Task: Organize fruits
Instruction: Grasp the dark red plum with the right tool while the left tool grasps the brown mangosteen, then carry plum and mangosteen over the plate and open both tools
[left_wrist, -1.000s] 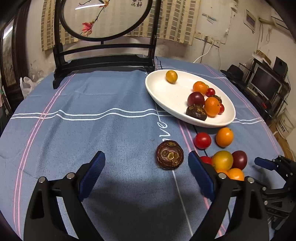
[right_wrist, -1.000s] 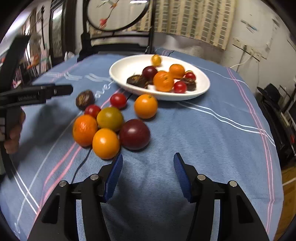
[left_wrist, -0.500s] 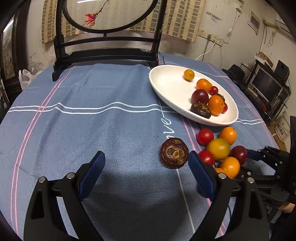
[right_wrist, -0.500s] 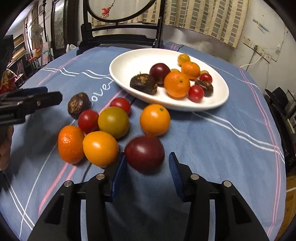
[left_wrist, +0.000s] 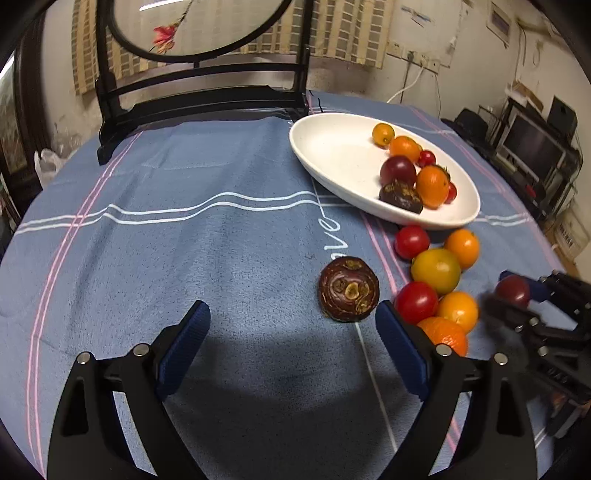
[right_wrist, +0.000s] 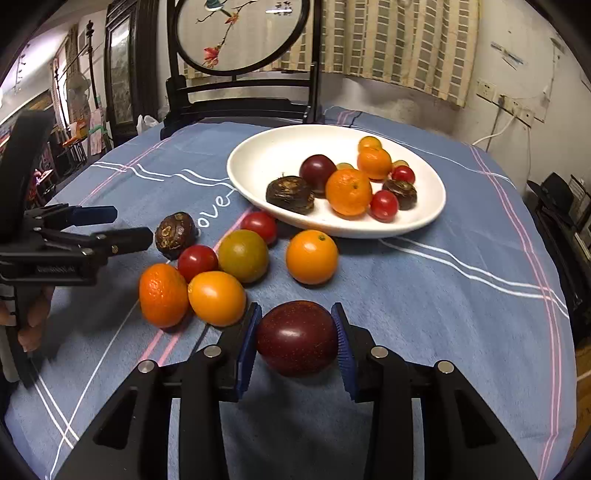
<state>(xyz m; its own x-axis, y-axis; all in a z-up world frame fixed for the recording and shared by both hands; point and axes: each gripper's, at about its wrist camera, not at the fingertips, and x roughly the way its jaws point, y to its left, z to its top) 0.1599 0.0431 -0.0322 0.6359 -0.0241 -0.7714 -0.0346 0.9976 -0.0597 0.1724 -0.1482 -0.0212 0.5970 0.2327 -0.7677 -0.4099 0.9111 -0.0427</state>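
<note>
A white oval plate (right_wrist: 258, 155) holds several fruits: oranges, cherry tomatoes, a plum and dark water chestnuts. Loose fruit lies in front of it: an orange (right_wrist: 312, 256), a greenish tomato (right_wrist: 243, 255), red tomatoes and a mandarin (right_wrist: 162, 295). My right gripper (right_wrist: 295, 314) is closing, both blue pads against the sides of a dark red plum (right_wrist: 297, 338) on the cloth. My left gripper (left_wrist: 291, 310) stands open. A brown water chestnut (left_wrist: 349, 288) lies just ahead of its fingertips, nearer the right one, untouched.
A dark wooden stand with a round painted screen (left_wrist: 199, 99) fills the table's far edge. The blue striped cloth (left_wrist: 184, 240) covers a round table that drops off at the right, with shelves and a screen (left_wrist: 532, 147) beyond. A hand (right_wrist: 33, 321) holds the left gripper.
My right gripper has come forward to the dark red plum and its jaws have narrowed until the pads meet it. My left gripper has stayed open, with the water chestnut still just ahead.
</note>
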